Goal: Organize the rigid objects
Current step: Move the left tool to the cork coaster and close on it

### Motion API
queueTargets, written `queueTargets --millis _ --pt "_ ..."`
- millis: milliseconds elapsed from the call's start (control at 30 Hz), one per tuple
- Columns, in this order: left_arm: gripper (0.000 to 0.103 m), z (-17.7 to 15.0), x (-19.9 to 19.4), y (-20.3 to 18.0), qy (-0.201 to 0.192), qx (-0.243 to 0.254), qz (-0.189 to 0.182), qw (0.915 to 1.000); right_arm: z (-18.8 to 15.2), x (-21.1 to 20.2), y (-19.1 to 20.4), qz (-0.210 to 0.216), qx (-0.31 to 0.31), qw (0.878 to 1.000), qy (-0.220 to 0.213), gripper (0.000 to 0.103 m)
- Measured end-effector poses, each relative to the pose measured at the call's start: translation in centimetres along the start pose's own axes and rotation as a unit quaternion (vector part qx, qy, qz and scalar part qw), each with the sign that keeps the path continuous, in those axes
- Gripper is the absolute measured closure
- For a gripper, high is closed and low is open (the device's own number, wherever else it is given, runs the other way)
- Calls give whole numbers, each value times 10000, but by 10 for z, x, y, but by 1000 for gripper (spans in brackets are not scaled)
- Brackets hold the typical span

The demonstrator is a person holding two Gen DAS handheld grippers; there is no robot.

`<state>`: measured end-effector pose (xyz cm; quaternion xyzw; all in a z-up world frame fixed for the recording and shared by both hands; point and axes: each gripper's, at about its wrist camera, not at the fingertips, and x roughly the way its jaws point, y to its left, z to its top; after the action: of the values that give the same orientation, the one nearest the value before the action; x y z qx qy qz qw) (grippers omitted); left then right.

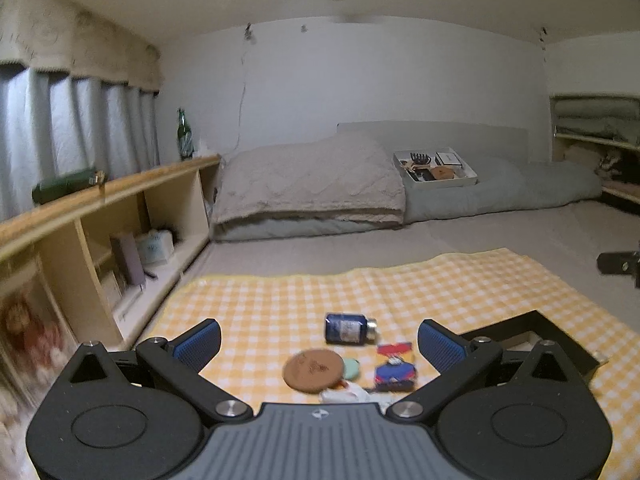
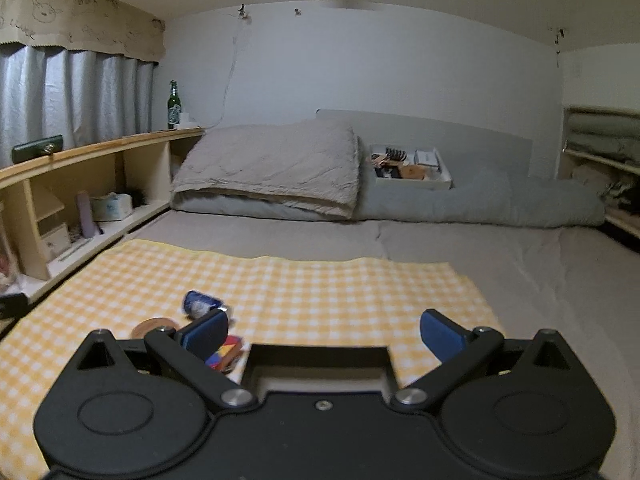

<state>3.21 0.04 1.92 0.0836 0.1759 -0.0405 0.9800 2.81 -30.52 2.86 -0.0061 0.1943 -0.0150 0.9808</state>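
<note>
Two tongs were in my hands, and both stood wide apart with nothing between them. My left gripper [image 1: 319,344] hung over the yellow checked cloth [image 1: 280,300]. Past its tips, at twelve o'clock, a blue bottle [image 1: 347,328] lay on its side. Nearer to me a round brown disc [image 1: 313,370] lay flat, touching a small green disc [image 1: 352,368] at its three o'clock. A red and blue packet [image 1: 394,368] sat just beside those. My right gripper [image 2: 324,338] hung above a black box [image 2: 320,364], with the bottle at ten o'clock. Far back on the grey bedding [image 2: 500,200] sat a white tray [image 2: 412,182].
</note>
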Motion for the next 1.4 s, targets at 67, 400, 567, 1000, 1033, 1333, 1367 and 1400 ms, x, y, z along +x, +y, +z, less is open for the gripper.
queueTargets --millis 67,400,567,1000,1033,1333,1367,1400 --pt "0 9 12 0 -2 154 -65 9999 4 9 -9 -59 -31 10000 30 0" --pt "0 26 120 18 689 -83 -2 9976 -3 67 -66 64 854 9926 856 3" --pt "0 12 182 31 1427 -438 91 9888 -21 97 -81 -79 977 9822 1604 46" --pt "0 -34 285 37 2954 -584 -331 9530 -51 147 -99 -107 1211 9563 2658 72" --pt "0 -35 290 35 3010 -595 -334 9512 -52 149 -100 -109 1203 9551 2705 72" --pt "0 -48 332 15 3408 -569 -246 9381 -62 171 -98 -189 1101 9448 3081 70" --pt "0 -49 335 15 3425 -592 -232 9373 -62 173 -99 -178 1106 9442 3097 70" --pt "0 -50 338 14 3438 -596 -225 9369 -62 174 -99 -165 1111 9437 3112 70"
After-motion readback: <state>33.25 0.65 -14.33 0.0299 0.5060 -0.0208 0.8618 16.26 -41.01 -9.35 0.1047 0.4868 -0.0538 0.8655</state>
